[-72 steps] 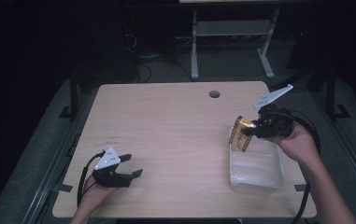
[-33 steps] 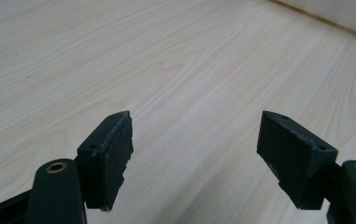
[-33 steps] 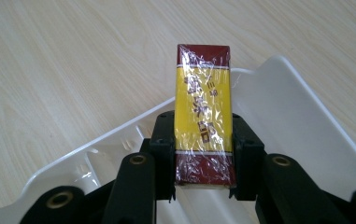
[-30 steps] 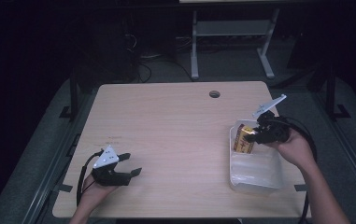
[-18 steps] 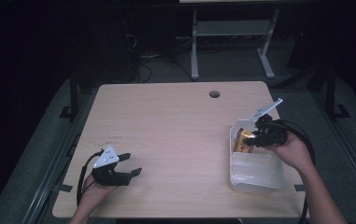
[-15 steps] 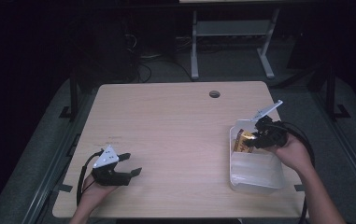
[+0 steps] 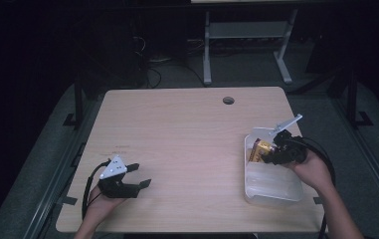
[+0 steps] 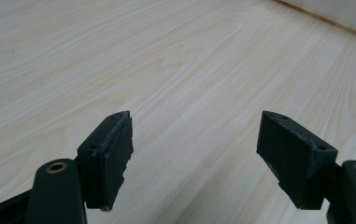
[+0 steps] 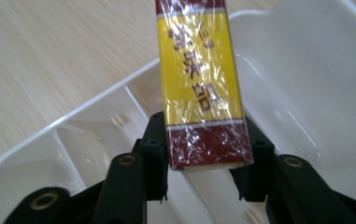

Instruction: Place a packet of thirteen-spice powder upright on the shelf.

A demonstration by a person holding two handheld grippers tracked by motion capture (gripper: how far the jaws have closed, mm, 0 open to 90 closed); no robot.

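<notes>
A yellow and dark-red wrapped box (image 9: 199, 84) is clamped between the jaws of my right gripper (image 9: 206, 154), over a white plastic tray (image 9: 306, 70). From above, the box (image 7: 259, 151) sits at the far end of the tray (image 7: 271, 191), with the right gripper (image 7: 276, 152) shut on it at the table's right side. My left gripper (image 7: 140, 175) rests near the front left of the table, open, nothing between its pads (image 8: 110, 154); bare wood lies under the left gripper (image 8: 194, 154).
The light wooden table (image 7: 187, 139) has a round cable hole (image 7: 228, 100) near its far edge. A metal stand (image 7: 246, 45) is on the floor beyond the table. The tray's corner (image 8: 334, 11) lies far ahead of the left gripper.
My right gripper has lowered the box from above the tray's far end down into the tray. The left gripper has stayed in place, open.
</notes>
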